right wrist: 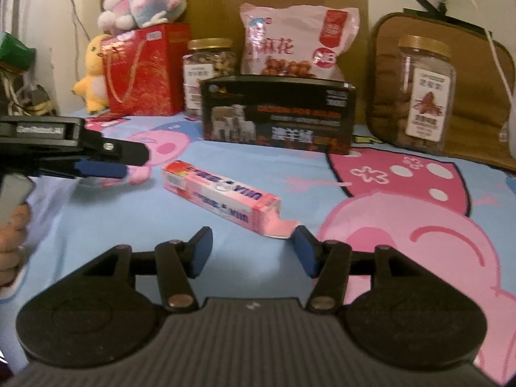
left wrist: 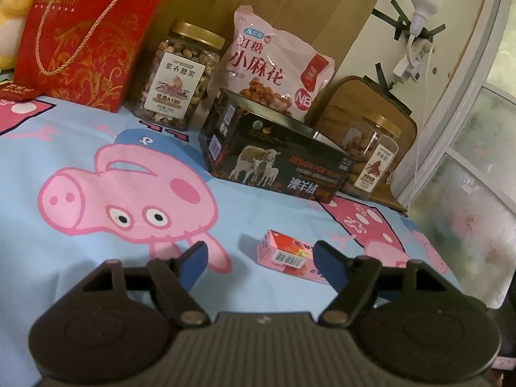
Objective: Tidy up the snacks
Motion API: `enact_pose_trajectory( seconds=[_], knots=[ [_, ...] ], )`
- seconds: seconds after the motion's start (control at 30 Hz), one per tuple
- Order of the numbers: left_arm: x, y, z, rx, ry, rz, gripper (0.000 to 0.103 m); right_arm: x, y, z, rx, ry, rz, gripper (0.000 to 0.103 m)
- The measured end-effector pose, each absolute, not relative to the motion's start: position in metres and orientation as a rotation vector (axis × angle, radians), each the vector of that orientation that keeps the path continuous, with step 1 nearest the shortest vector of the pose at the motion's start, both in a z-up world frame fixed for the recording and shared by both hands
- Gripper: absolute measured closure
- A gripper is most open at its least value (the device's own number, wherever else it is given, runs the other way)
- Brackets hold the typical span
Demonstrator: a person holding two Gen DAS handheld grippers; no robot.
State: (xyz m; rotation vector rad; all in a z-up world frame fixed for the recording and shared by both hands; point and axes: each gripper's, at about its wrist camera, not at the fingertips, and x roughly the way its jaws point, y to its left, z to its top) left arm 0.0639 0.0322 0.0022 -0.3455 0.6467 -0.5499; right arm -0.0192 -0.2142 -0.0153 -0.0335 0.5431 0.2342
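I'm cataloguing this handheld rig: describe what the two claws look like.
Both match. The left claw and right claw each have two black angular fingers faced with blue pads, hinged on round metal pivots. Behind sit a grey ribbed body and two black rounded discs. From the side, the left claw carries a small white printed label.

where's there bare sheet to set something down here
Bare sheet left of the pink carton, in front of the red gift bag; more right of the carton. Crowded along the back: nut jar, snack bag, black box.
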Motion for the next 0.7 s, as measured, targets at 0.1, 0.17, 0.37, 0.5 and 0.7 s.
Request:
enact_pose_trajectory(
  seconds=[0.1,0.17,0.37,0.5,0.7],
  knots=[
    [0.065,0.033,0.002,-0.355,0.652,-0.544,0.026,-0.018,-0.214,-0.015,-0.027,0.55,0.239,0.044],
    [0.068,0.034,0.001,-0.368,0.665,-0.538,0.026,-0.018,-0.217,-0.015,-0.005,0.549,0.238,0.045],
    [0.073,0.034,-0.001,-0.389,0.692,-0.532,0.023,-0.018,-0.218,-0.015,0.006,0.549,0.241,0.044],
    [0.072,0.019,0.001,-0.332,0.696,-0.548,0.027,-0.018,-0.216,-0.016,-0.007,0.549,0.256,0.043],
    [0.063,0.003,0.001,-0.266,0.703,-0.607,0.036,-0.018,-0.217,-0.016,-0.001,0.548,0.275,0.043]
  ],
)
